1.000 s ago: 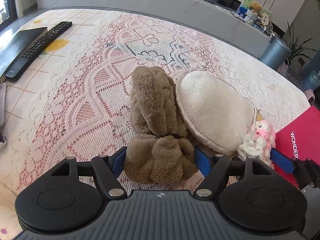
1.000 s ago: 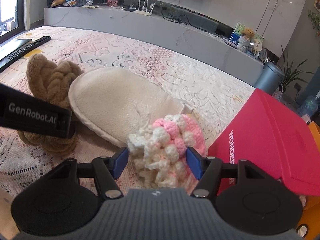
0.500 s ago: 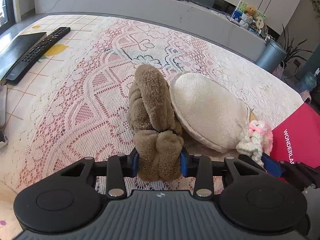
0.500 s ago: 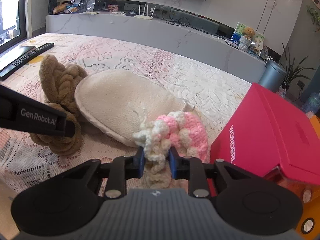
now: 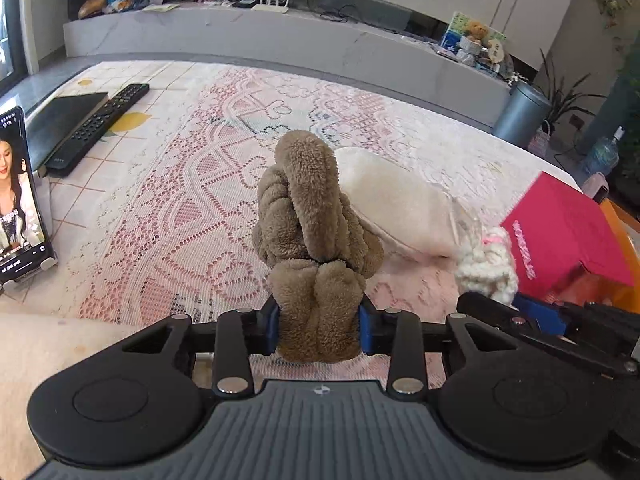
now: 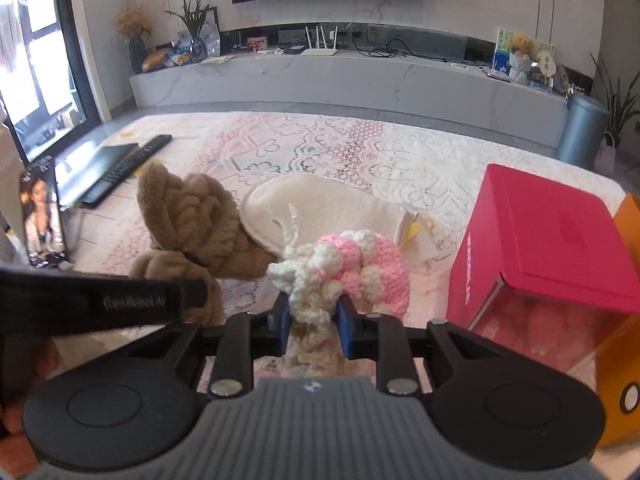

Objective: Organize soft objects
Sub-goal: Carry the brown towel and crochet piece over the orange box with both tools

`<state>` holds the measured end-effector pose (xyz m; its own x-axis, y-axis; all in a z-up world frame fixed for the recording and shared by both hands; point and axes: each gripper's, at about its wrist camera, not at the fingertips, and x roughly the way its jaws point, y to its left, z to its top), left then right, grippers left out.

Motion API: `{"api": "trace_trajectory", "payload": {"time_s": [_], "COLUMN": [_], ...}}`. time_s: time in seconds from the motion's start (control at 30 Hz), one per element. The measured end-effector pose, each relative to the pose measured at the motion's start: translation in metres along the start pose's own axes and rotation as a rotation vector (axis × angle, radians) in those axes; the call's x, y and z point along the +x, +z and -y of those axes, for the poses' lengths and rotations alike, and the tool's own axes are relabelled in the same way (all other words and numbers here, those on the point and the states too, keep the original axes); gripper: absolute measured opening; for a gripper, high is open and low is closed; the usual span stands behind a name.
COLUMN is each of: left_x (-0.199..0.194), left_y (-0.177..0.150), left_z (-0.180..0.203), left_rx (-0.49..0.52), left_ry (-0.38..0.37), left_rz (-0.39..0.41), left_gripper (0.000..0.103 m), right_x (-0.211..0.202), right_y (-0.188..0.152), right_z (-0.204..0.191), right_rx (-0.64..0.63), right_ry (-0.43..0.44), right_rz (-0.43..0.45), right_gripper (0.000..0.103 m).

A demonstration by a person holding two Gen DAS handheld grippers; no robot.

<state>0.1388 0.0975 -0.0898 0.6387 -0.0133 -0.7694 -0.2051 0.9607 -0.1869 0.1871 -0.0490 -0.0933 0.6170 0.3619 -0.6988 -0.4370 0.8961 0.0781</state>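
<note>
So the braided plush (image 5: pixel 316 216) sits left of the flat cushion (image 5: pixel 394 200), touching it, with the crochet piece (image 6: pixel 344 268) just right of both. Box (image 6: pixel 548 236) is far right on the counter (image 5: pixel 168 200), remote (image 5: pixel 100 124) and phone (image 5: pixel 20 196) far left.

left gripper (image 5: pixel 320 326): jaws clamped | right gripper (image 6: pixel 313 326): jaws clamped

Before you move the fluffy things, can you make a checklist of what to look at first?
1. Left gripper pinches the brown plush: ok.
2. Right gripper pinches the pink-and-white crochet: ok.
3. Brown plush off the cloth: cannot tell; its far end may touch it.
4. White pad free of both grips: ok; it lies on the cloth.
5. Red box open to take things: cannot tell.
6. Phone and remote away from the plush: ok.
</note>
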Motion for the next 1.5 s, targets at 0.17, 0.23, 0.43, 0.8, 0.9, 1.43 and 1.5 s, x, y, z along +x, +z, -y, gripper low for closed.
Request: {"api": "trace_trajectory", "payload": {"time_s": [0.17,0.23,0.43,0.8,0.9,1.43,1.5], "left_x": [-0.025,-0.036,-0.068,-0.092,-0.092,-0.031,-0.018], "left_y": [-0.009,-0.012,-0.018,-0.02,-0.018,0.012,0.011], "left_z": [0.014,0.02,0.042,0.135,0.166,0.316,0.33], "left_rx": [0.039,0.053,0.097,0.255,0.306,0.516,0.553], "left_ry": [-0.009,-0.016,-0.061,-0.243,-0.287,-0.465,-0.464], "left_rz": [0.046,0.066,0.123,0.153,0.165,0.026,0.007], "left_gripper": [0.041,0.041,0.041,0.041,0.041,0.041,0.041], "right_x": [-0.035,-0.051,-0.106,-0.189,-0.205,-0.222,-0.216], "right_y": [-0.009,-0.012,-0.018,-0.033,-0.034,-0.018,-0.016], "right_z": [0.0,0.003,0.023,0.095,0.117,0.26,0.282], "right_rx": [-0.004,0.003,0.03,0.143,0.161,0.21,0.235], "right_ry": [0.006,0.01,-0.024,-0.191,-0.241,-0.405,-0.41], "right_rz": [0.042,0.066,0.153,0.283,0.308,0.22,0.181], "right_gripper": [0.023,0.023,0.023,0.023,0.023,0.023,0.023]}}
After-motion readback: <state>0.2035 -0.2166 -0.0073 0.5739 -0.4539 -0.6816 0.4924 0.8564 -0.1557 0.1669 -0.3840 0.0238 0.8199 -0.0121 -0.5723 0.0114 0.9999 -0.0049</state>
